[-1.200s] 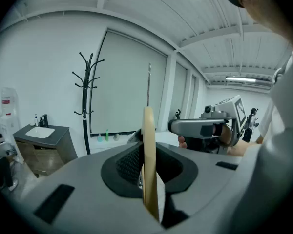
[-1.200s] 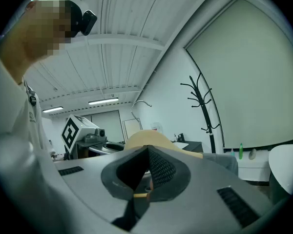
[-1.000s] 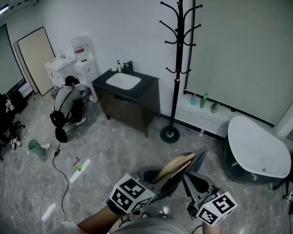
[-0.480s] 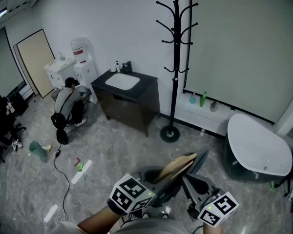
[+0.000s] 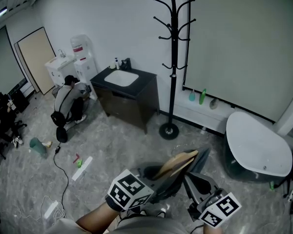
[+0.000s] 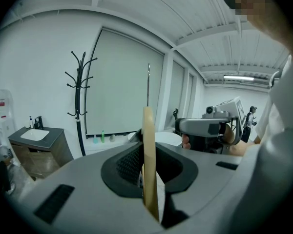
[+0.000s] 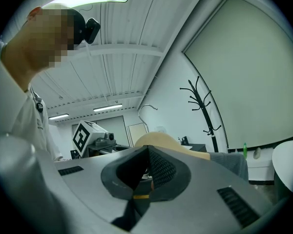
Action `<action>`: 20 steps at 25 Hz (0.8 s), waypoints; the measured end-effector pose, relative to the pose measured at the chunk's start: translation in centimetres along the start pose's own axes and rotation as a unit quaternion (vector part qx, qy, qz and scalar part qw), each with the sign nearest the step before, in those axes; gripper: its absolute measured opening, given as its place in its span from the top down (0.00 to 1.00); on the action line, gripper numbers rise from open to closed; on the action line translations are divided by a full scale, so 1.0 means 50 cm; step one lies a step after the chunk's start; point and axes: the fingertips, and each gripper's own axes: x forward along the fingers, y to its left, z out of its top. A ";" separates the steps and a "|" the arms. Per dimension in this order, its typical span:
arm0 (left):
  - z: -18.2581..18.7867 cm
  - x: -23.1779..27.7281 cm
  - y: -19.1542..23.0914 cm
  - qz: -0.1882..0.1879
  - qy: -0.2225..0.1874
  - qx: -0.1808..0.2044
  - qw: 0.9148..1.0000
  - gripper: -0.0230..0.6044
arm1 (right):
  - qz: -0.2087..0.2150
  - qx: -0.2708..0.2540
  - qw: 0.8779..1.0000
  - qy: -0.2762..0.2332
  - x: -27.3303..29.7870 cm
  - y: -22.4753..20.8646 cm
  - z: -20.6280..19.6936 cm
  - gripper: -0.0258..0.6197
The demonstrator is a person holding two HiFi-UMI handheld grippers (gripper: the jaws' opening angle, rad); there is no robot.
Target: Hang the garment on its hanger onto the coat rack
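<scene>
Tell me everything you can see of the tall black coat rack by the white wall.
The tall black coat rack looks like metal: a thin pole with tiers of curved hooks near the top and a round base. It stands upright on the grey floor, close to the white wall, in the head view right of the dark sink cabinet. Nothing hangs on it.

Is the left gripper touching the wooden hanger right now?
Touching. In its own view, the left gripper has its jaws closed on the wooden hanger, which stands edge-on between them with no gap on either side.
</scene>
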 end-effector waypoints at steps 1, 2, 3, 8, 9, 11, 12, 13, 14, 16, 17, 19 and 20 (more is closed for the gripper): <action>0.002 0.007 0.000 0.002 0.000 0.000 1.000 0.88 | 0.001 0.001 1.000 0.000 -0.006 -0.008 0.000 0.94; 0.004 0.015 0.000 0.004 -0.001 -0.001 1.000 0.88 | 0.001 0.001 1.000 0.001 -0.011 -0.017 0.001 0.94; 0.008 0.024 0.001 0.006 -0.001 -0.001 1.000 0.88 | 0.001 0.001 1.000 0.001 -0.016 -0.026 0.002 0.94; 0.026 0.055 0.014 0.008 -0.002 -0.002 1.000 0.88 | -0.002 0.005 1.000 -0.006 -0.026 -0.057 0.012 0.94; 0.030 0.062 0.018 0.008 -0.003 -0.002 1.000 0.88 | -0.003 0.005 1.000 -0.005 -0.024 -0.064 0.013 0.94; 0.037 0.076 0.030 0.005 -0.005 -0.003 1.000 0.88 | -0.004 0.006 1.000 -0.004 -0.018 -0.080 0.013 0.94; 0.040 0.084 0.038 0.004 -0.006 -0.003 1.000 0.88 | -0.005 0.007 1.000 -0.004 -0.013 -0.088 0.013 0.94; 0.043 0.092 0.048 0.002 -0.006 -0.004 1.000 0.88 | -0.004 0.007 1.000 -0.005 -0.005 -0.098 0.013 0.94; 0.046 0.102 0.060 0.000 -0.007 -0.005 1.000 0.88 | -0.004 0.008 1.000 -0.007 0.004 -0.109 0.015 0.94; 0.057 0.124 0.089 -0.006 -0.007 -0.006 1.000 0.88 | -0.007 0.008 1.000 -0.007 0.026 -0.138 0.020 0.94; 0.063 0.136 0.104 -0.009 -0.008 -0.006 1.000 0.88 | -0.009 0.008 1.000 -0.007 0.039 -0.154 0.022 0.94; 0.074 0.160 0.135 -0.016 -0.008 -0.004 1.000 0.88 | -0.015 0.006 1.000 -0.006 0.065 -0.186 0.027 0.94; 0.079 0.171 0.151 -0.020 -0.008 -0.002 1.000 0.88 | -0.018 0.004 1.000 -0.007 0.079 -0.202 0.030 0.94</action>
